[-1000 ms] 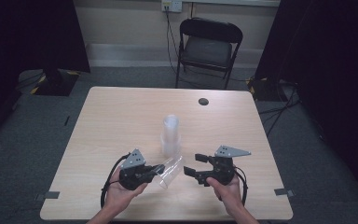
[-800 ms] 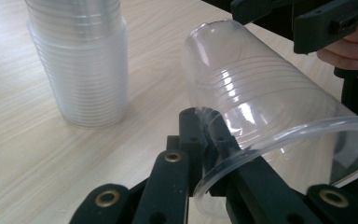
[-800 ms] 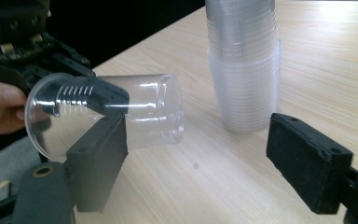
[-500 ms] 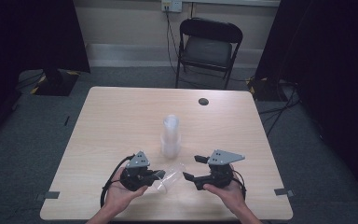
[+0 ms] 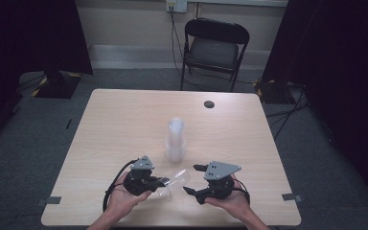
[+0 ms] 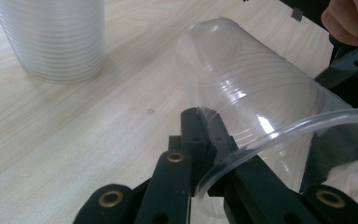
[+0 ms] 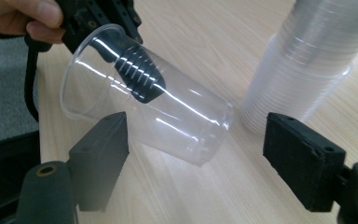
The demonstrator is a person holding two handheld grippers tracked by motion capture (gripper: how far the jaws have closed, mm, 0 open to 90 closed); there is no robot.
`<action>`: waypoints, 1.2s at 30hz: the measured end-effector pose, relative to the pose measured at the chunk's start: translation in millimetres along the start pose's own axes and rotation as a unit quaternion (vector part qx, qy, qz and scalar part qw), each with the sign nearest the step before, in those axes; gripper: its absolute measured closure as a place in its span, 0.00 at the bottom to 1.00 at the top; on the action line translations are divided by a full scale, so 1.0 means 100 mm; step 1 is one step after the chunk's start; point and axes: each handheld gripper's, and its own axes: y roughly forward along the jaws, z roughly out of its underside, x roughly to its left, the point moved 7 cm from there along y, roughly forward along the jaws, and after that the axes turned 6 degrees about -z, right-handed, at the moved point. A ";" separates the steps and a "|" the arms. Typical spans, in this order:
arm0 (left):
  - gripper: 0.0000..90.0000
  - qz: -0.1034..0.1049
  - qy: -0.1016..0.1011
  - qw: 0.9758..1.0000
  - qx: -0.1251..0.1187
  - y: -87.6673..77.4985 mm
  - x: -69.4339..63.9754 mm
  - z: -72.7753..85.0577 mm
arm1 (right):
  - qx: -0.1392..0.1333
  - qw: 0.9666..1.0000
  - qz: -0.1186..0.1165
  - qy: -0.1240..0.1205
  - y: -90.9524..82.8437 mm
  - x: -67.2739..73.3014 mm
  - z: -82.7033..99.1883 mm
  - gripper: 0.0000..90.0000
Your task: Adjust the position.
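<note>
Left gripper: its two black jaws are clenched on the rim wall of a clear plastic cup, one jaw inside the cup and one outside.
Right gripper: the jaws stand wide and released, with nothing pressed between them. They have just been opening a little more; the cup is in front of them, not touched.
Clear plastic cup: it is held tilted, almost lying, just above the light wooden table, near the front edge. Its closed bottom points toward the tall stack of clear plastic cups, which stands upright close by.
Left gripper view: the cup rim crosses over the jaws, so the pinch on the thin wall is plain. The stack is at the upper left, apart from the cup.
Right gripper view: the ribbed black pad of the other gripper is seen through the cup wall, inside the cup. The person's fingers are on that gripper's body.
High view: the two hands are near each other at the front of the table; a black folding chair stands behind it.
Change from earlier: one second ago the cup was nearer to the stack and the right gripper a little further from the person; both hands are now closer to the front edge.
</note>
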 end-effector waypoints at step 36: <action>1.00 0.057 -0.027 0.995 0.073 0.11 -0.16 -0.05 | 0.101 0.982 -0.008 -0.159 0.35 0.33 0.09 0.18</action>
